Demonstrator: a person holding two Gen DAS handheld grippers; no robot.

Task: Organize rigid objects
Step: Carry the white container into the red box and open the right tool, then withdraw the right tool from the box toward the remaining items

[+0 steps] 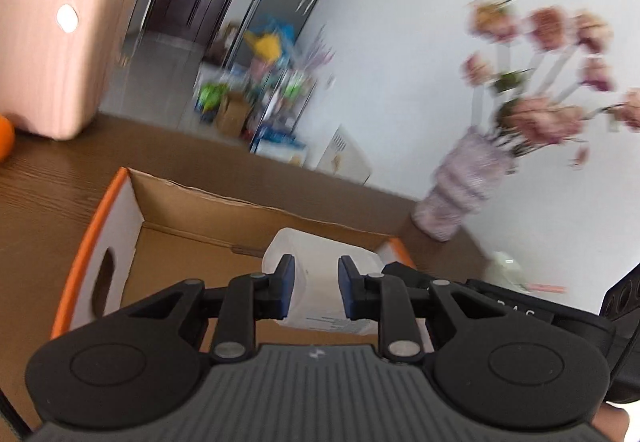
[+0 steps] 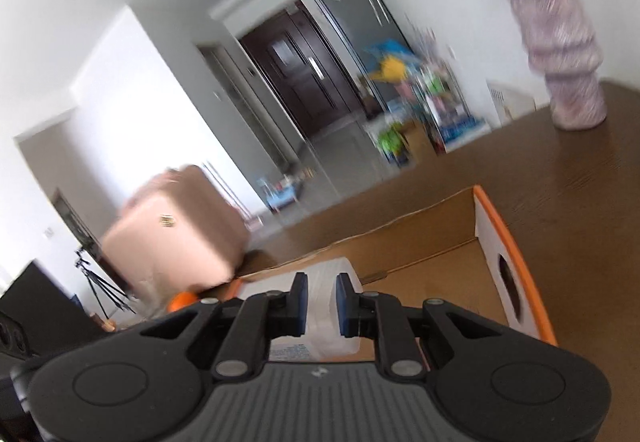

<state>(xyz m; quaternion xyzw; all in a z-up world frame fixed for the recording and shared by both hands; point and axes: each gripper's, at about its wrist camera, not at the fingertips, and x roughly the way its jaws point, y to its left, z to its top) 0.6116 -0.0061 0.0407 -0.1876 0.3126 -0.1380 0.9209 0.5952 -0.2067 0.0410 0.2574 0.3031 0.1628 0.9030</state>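
The white plastic container [image 1: 320,274] is lying inside the cardboard box [image 1: 168,209], the one with orange edges and white end walls with hand holes. It looks semi-translucent with a printed label near its lower end, smooth and rigid, probably a bit slippery. It's on its side as far as I can tell, long axis running roughly away from both cameras.

Both tongs hang right above it. The left tongs [image 1: 316,288] are partly spread, blue pads on either side of the container's width, but I honestly can't tell if they're touching it or just above. The right tongs [image 2: 322,300] are narrower, with the container [image 2: 320,322] showing in the gap, same doubt about contact. Neither is clearly nearer; both look straight down its length.

The box sits on the brown wood-grain desk [image 1: 48,181]. Further out there's a pink suitcase [image 1: 56,53], an orange fruit [image 1: 5,135] beside it, and a ribbed lilac vase [image 1: 464,185] with pink flowers. Everything's motion-blurred.
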